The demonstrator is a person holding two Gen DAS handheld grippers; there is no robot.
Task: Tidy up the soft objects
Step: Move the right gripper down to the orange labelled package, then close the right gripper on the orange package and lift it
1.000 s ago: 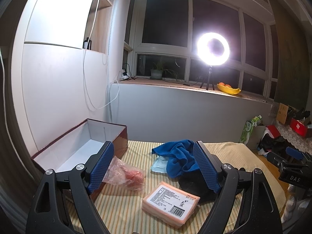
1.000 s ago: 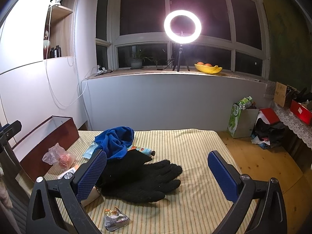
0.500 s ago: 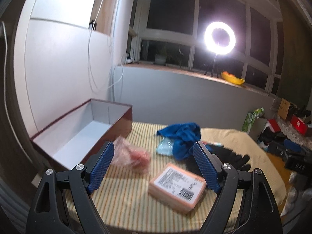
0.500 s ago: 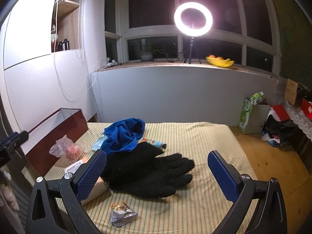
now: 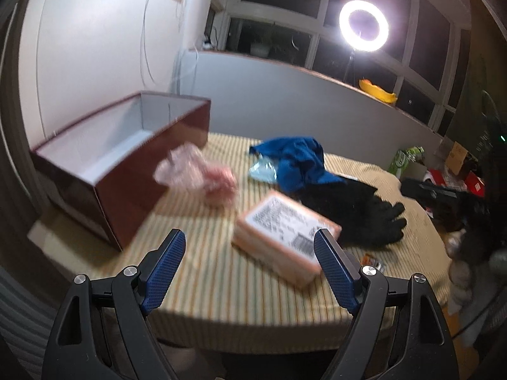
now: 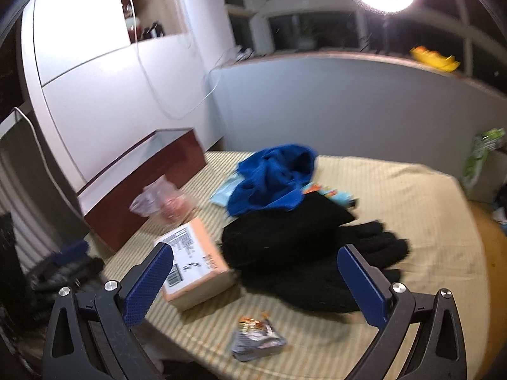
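A blue cloth (image 5: pixel 296 161) (image 6: pixel 274 179) lies on the striped table, partly over black knit gloves (image 5: pixel 358 215) (image 6: pixel 304 253). A clear bag with pink contents (image 5: pixel 198 174) (image 6: pixel 161 202) sits beside an open dark-red box (image 5: pixel 120 148) (image 6: pixel 142 183) at the table's left. A peach packet with a label (image 5: pixel 285 231) (image 6: pixel 193 259) lies in front. My left gripper (image 5: pixel 253 269) is open and empty above the table's near edge. My right gripper (image 6: pixel 256 285) is open and empty, near the gloves.
A small foil sachet (image 6: pixel 256 337) lies near the front edge. A light-blue pouch (image 5: pixel 264 171) and a tube (image 6: pixel 332 193) peek from under the cloth. A ring light (image 5: pixel 363 25) stands on the sill. Bags and boxes (image 5: pixel 443 164) sit on the floor at right.
Both grippers have pulled back and tilted down, so the table looks farther and lower. The right view has swung left toward the box. Nothing on the table has moved.
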